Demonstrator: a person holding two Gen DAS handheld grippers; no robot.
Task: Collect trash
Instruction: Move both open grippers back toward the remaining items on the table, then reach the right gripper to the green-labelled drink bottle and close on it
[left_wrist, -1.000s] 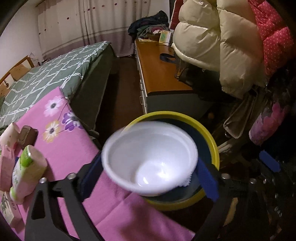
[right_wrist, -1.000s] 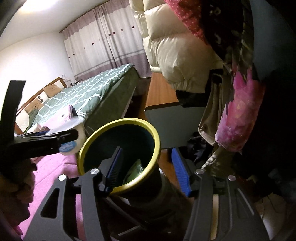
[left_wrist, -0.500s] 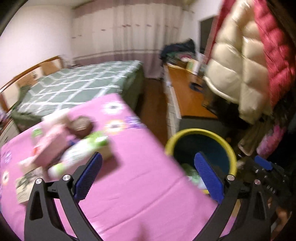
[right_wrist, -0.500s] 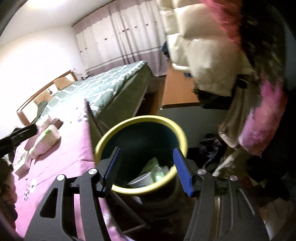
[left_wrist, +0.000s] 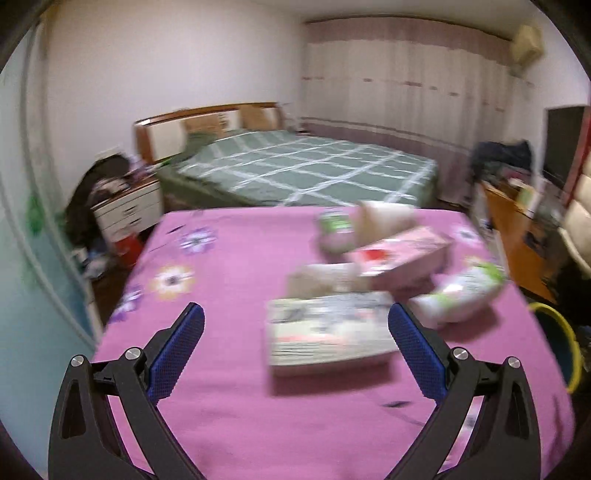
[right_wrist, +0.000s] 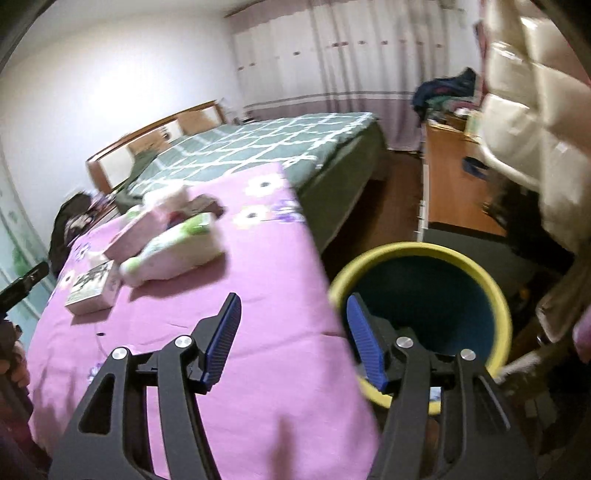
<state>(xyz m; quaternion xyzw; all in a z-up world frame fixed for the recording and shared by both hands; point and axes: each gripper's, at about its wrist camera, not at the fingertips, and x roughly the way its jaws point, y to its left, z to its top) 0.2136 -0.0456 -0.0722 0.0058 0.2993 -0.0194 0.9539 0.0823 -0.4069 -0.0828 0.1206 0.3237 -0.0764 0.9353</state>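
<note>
left claw (left_wrist: 295, 338) wide, empty, facing flat box (left_wrist: 327, 330); right claw (right_wrist: 291, 332) half-open, empty (beside bin (right_wrist: 421, 254)). risk: clustered trash gets knocked off tabletop (left_wrist: 229, 413).

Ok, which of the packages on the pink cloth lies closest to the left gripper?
The flat printed box: it lies just ahead of the open left gripper, in front of the pink box and the green-and-white pack behind it.
</note>
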